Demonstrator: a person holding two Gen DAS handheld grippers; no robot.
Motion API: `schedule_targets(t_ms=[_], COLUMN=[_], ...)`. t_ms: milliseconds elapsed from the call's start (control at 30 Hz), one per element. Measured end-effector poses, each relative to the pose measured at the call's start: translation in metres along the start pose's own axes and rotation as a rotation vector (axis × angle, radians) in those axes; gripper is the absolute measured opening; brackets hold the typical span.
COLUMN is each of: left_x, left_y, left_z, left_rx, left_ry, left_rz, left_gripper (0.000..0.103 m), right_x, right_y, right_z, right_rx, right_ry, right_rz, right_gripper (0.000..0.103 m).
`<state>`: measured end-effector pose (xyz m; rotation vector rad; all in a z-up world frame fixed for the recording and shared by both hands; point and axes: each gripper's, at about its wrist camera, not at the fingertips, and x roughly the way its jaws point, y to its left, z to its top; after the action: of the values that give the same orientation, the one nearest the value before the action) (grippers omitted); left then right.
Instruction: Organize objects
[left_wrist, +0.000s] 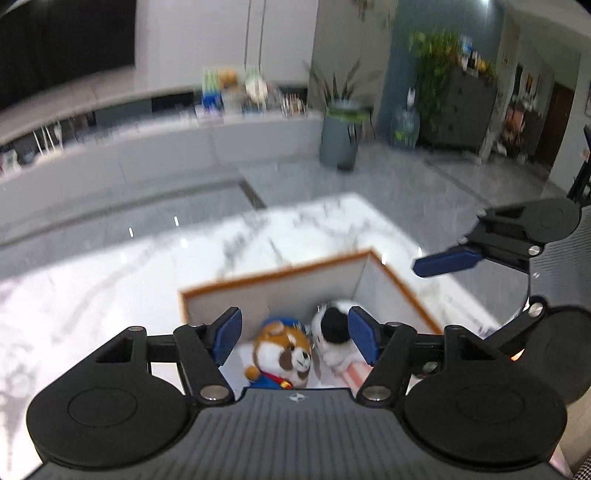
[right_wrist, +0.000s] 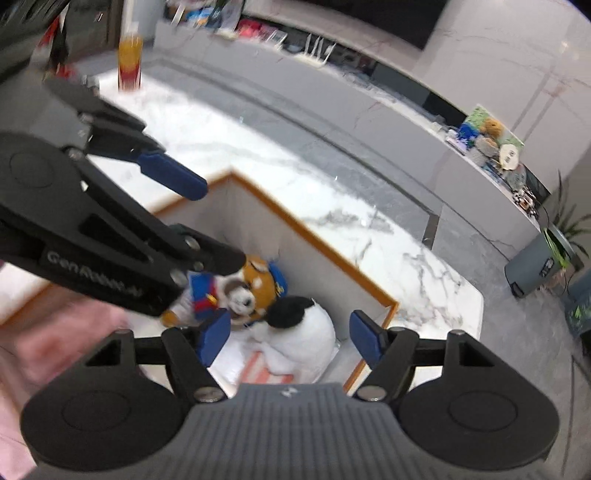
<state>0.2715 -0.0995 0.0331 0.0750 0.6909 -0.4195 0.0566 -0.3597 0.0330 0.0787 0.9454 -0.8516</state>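
A white box with an orange rim (left_wrist: 397, 280) (right_wrist: 321, 240) stands on the marble table. Inside lie a brown and white plush in blue clothes (left_wrist: 284, 354) (right_wrist: 255, 288) and a black and white plush (left_wrist: 332, 332) (right_wrist: 306, 325). My left gripper (left_wrist: 295, 332) is open and empty above the box, over the plushes. My right gripper (right_wrist: 290, 332) is open and empty above the box too. In the left wrist view the right gripper shows at the right, one blue finger (left_wrist: 447, 262) visible. In the right wrist view the left gripper's blue finger (right_wrist: 173, 177) reaches over the box.
The marble table (left_wrist: 110, 280) (right_wrist: 424, 273) surrounds the box. A yellow and red bottle (right_wrist: 129, 61) stands at its far corner. Beyond are a grey floor, a long white counter with clutter (left_wrist: 236, 96), a grey planter (left_wrist: 340, 136) and a dark cabinet.
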Motion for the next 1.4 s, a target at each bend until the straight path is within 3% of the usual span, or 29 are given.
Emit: schedule_targets(t_ms=[233,267,467,800,1167,1400], left_x=[-0.111,-0.124,-0.167,-0.163,-0.157,-0.148], left_y=[-0.017,-0.019,-0.023,-0.012,0.003,0.001], left_z=[-0.014,-0.018,-0.051,-0.124,-0.164,-0.18], left_rx=[0.06,0.046,0.007,-0.08,-0.166,-0.182], left_ry=[-0.256,-0.276,-0.319,-0.25,-0.164,-0.116], left_rz=[0.077,0.101,0.147,0.231,0.251,0.246], left_gripper=[0.099,0.103,0.103,0.103,0.103,0.103], right_x=[-0.1,-0.112,-0.159,-0.159,-0.134,-0.119], right_y=[0.013,0.019,0.068,0.146,0.169,0.17], right_z=[0.002,0.0,-0.029,-0.09,-0.128,-0.132], right_rx=[0.271,0.297,0.442,0.563,0.648,0.647], right_ry=[-0.159,-0.177,-0.275,-0.33,-0.282,-0.243], right_rz=[-0.027,-0.04,-0.079,-0.137,-0.175,-0.173], right_gripper=[0.083,0.086,0.092,0.093,0.093,0.093])
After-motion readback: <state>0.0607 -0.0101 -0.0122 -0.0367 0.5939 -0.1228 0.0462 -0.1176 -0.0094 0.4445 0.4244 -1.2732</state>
